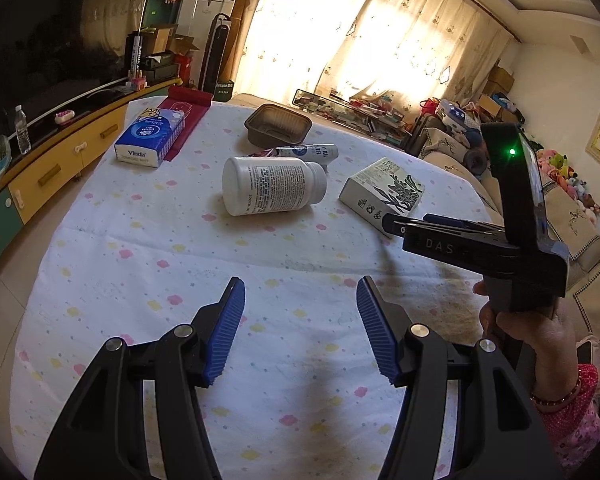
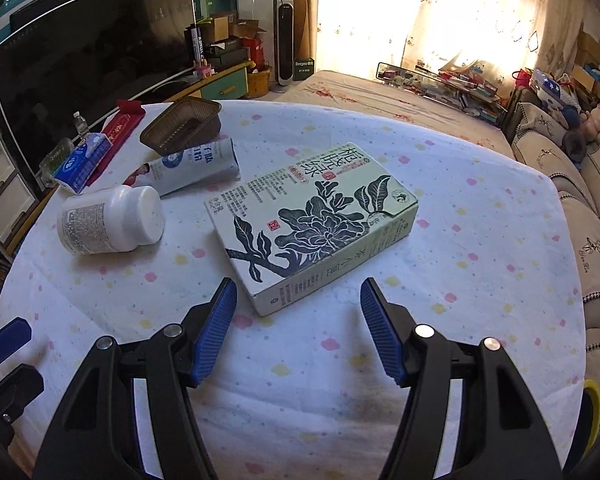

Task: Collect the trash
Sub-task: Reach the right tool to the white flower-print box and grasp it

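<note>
Left wrist view: the left gripper [image 1: 300, 328] hovers over the tablecloth [image 1: 140, 280], jaws apart, nothing between them. The white bottle [image 1: 272, 185] lies on its side and hides most of the tube [image 1: 312, 151] behind it. The right gripper [image 1: 396, 227] partly covers the tea carton [image 1: 380, 190].

Right wrist view: the right gripper [image 2: 298, 330] has jaws apart and empty, just short of the tea carton [image 2: 312, 216]. The brown tray [image 2: 184, 125] is tilted. The left gripper is cut off at the left edge.
</note>
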Tool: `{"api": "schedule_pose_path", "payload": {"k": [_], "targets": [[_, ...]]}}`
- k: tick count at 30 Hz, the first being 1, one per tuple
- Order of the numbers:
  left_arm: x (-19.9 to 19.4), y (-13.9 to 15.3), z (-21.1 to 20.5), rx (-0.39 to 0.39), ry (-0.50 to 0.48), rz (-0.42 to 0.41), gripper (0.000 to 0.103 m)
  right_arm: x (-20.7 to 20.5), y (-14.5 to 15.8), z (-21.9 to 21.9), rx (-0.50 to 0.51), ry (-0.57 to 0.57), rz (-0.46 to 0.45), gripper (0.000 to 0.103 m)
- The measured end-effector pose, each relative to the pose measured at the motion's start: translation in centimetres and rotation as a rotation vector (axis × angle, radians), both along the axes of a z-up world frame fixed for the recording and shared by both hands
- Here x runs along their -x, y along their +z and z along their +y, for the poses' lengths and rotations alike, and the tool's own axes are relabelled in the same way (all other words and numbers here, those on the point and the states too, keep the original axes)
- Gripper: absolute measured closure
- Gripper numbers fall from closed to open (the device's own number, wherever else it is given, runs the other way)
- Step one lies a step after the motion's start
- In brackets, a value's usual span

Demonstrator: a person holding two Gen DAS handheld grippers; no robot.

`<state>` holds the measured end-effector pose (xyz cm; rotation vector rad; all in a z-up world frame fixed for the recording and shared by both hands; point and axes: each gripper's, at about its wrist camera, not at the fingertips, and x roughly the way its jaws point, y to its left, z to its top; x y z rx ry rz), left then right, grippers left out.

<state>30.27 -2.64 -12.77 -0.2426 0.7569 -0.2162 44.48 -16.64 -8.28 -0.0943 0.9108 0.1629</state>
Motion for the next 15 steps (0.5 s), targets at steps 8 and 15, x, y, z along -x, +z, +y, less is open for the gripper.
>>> {"api": "schedule_pose_path", "payload": {"k": [8,15], "targets": [[-0.2,-0.3,-0.2,-0.013,0.0,0.009,0.045,-0.6,0.5,-4.6,0.001,-0.136,-0.024,0.037],[-0.3,-0.3,-0.8,-0.027,-0.012,0.006,0.045,-0.5,1.2,-11.3,-0.066,-0.348,-0.047,0.037]]}}
